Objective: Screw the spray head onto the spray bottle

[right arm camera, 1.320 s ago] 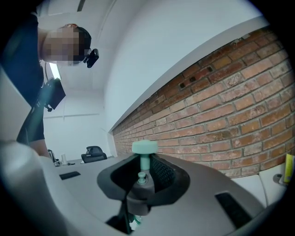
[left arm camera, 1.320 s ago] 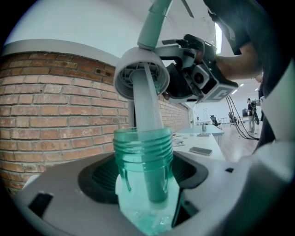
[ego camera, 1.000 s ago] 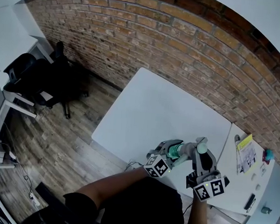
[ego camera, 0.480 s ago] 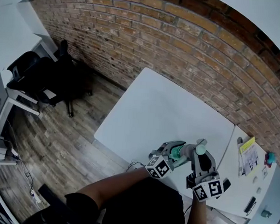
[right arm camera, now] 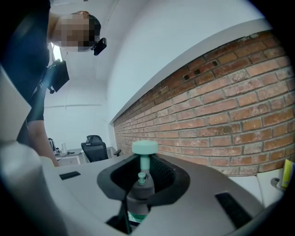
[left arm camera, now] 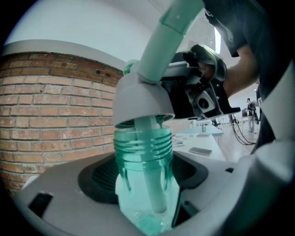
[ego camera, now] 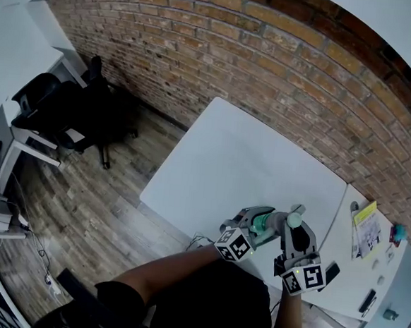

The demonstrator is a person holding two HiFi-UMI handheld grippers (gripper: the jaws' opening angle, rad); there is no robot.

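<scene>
The spray bottle [left arm camera: 138,156] was held in the air over the near edge of the white table [ego camera: 248,156], gripped by its green see-through body so that its threaded neck [left arm camera: 144,144] stayed free.

At the far left an office chair [ego camera: 43,108] stood on the wood floor under the brick wall [ego camera: 270,66], well apart from the work. The left gripper [left arm camera: 145,177] was about half open, its pads pressed on the bottle's sides. That grip looked meant to keep the bottle from turning while the other part was twisted on.

To the right of it, the spray head [right arm camera: 140,189] sat over the bottle's mouth. Its white tube [left arm camera: 152,184] reached down inside the bottle, and its grey collar [left arm camera: 138,99] rested slightly tilted on top of the neck. All the threads showed below the collar, so the screwing had probably not begun to bite.

The right gripper [right arm camera: 143,182] was nearly closed, pinching the narrow dark body of the spray head below its pale green cap [right arm camera: 144,147]. Holding it there let the wrist roll the head around the neck.

Farthest right, a side table [ego camera: 352,277] carried a yellow booklet [ego camera: 365,220] and small objects that played no part.
</scene>
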